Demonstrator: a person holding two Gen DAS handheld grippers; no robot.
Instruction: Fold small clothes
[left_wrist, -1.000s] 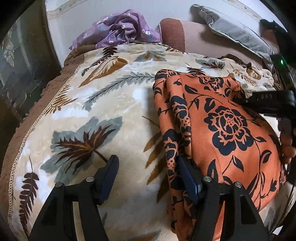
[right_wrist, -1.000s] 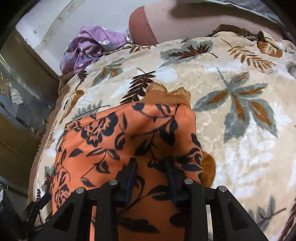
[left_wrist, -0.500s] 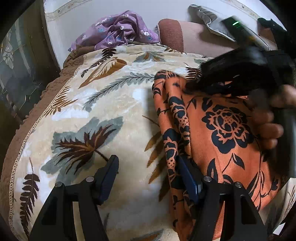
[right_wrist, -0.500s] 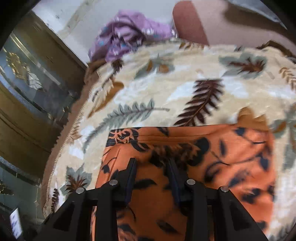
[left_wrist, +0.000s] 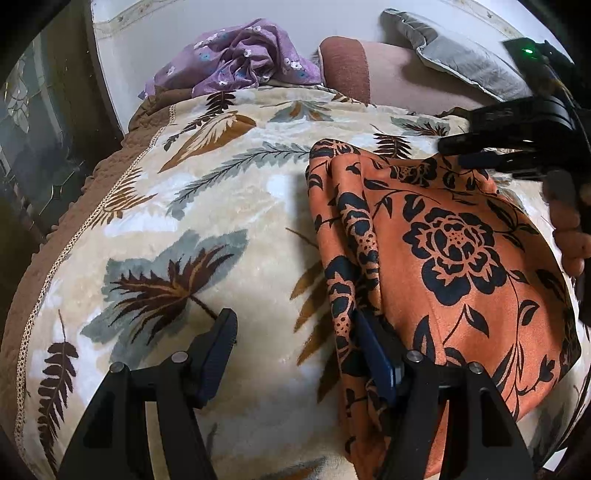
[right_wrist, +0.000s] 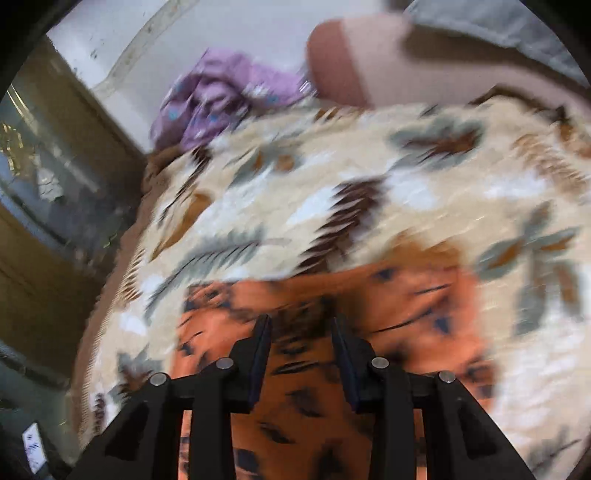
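An orange garment with black flower print (left_wrist: 443, 258) lay folded on the cream leaf-patterned blanket (left_wrist: 221, 221) at frame right. The left gripper (left_wrist: 295, 354) stood released, one finger at the cloth's edge. The right gripper (right_wrist: 301, 347), partly spread over that cloth, gripped nothing

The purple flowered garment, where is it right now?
In the left wrist view, the purple flowered garment lies crumpled at the far edge of the leaf-print blanket, left of the brown bolster.
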